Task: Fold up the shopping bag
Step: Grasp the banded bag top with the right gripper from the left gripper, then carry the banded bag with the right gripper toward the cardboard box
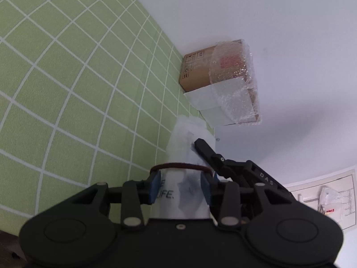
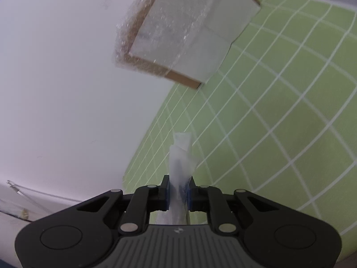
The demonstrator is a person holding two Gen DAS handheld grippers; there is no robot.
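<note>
Underneath, a green checked tablecloth [image 1: 67, 89] spreads to a white wall [image 1: 267, 22]. At one o'clock sits a cardboard box [image 1: 196, 71] under bubble wrap [image 1: 234, 78]. Right gripper [image 2: 178, 195] pinches the white shopping bag [image 2: 180, 163]; left gripper [image 1: 180, 185] loosely straddles it, a hair band [image 1: 180, 166] ringing its fingertips.
</note>
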